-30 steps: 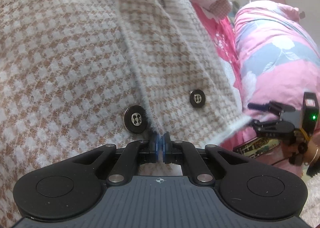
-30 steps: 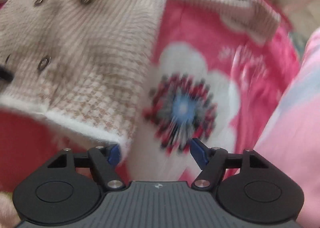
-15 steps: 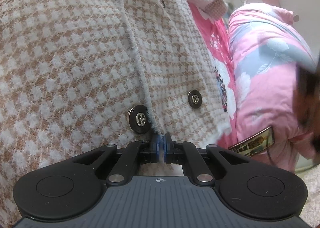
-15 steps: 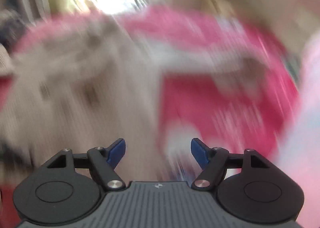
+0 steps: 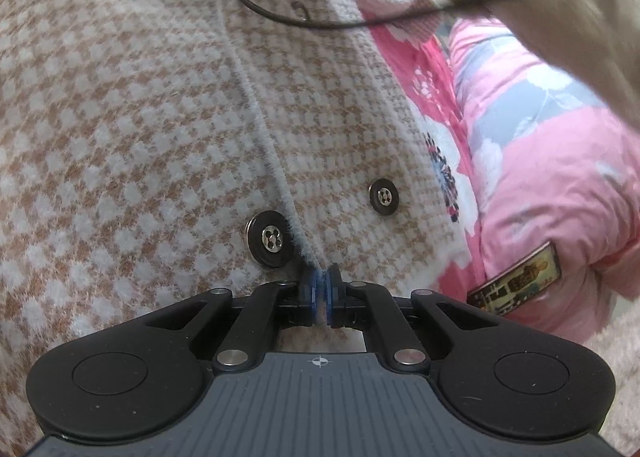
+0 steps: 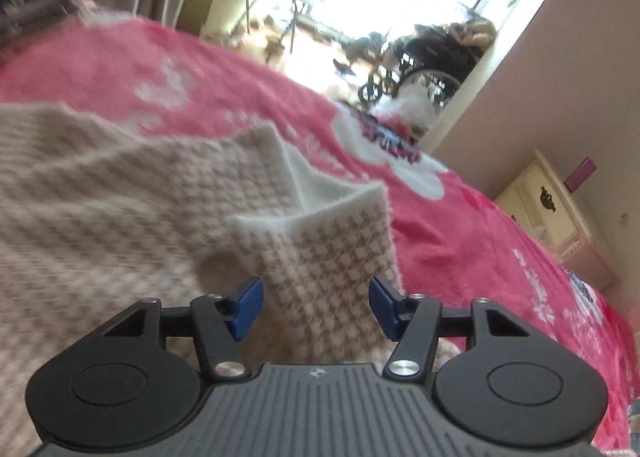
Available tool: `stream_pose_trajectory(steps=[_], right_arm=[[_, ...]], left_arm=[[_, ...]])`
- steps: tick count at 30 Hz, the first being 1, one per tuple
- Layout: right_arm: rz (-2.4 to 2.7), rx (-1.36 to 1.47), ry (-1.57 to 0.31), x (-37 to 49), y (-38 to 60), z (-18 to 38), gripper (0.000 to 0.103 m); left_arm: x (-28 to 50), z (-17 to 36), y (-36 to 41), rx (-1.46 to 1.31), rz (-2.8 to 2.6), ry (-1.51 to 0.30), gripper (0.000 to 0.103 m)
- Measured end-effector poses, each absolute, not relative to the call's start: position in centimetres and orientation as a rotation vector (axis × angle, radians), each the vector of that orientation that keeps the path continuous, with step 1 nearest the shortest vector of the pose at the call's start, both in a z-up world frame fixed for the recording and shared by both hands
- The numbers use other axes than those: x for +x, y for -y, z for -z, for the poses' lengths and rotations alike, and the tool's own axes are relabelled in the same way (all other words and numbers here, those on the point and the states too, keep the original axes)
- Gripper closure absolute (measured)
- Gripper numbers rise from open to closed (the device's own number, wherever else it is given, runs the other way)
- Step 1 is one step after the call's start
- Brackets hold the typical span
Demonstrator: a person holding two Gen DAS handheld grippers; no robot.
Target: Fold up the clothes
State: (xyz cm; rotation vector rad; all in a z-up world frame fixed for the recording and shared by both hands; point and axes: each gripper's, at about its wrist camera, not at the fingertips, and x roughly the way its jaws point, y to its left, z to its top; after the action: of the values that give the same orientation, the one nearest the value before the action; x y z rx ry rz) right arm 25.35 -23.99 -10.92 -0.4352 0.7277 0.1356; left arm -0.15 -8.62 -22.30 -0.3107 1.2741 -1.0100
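My left gripper point(image 5: 319, 289) stays clamped on the jacket point(image 5: 160, 117) hem; my right gripper point(image 6: 316, 307), wide open and empty, has swung to the sleeve cuff point(image 6: 332, 249) at centre frame

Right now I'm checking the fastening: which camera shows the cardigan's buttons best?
The left wrist view: three dark buttons lie sharp on the cardigan, one just ahead of the shut left tool. The right wrist view shows only blurred knit, no buttons.
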Motion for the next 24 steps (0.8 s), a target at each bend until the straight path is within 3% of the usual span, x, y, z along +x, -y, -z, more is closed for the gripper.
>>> stream_pose_trajectory(steps=[3,5,7,24], right_arm=[[-0.118,-0.419,-0.743,26.9,24.3,12.1,0.044],[-0.106,-0.409,-0.753,27.9,24.5,12.9,0.053],[-0.094,-0.398,-0.763,28.9,24.8,13.7,0.086],[-0.231,0.185,-0.5,28.3,34.6,5.6,0.089]], left_arm=[[-0.1,22.3,9.1,-0.279,1.033,-1.258,0.101],[-0.2,22.4,9.2,-0.266,1.047,-1.243,0.101],[-0.3,22.5,9.3,-0.256,1.061,-1.23,0.101],[-1.1,21.0,10.1,-0.302,1.159,-1.136,0.102]])
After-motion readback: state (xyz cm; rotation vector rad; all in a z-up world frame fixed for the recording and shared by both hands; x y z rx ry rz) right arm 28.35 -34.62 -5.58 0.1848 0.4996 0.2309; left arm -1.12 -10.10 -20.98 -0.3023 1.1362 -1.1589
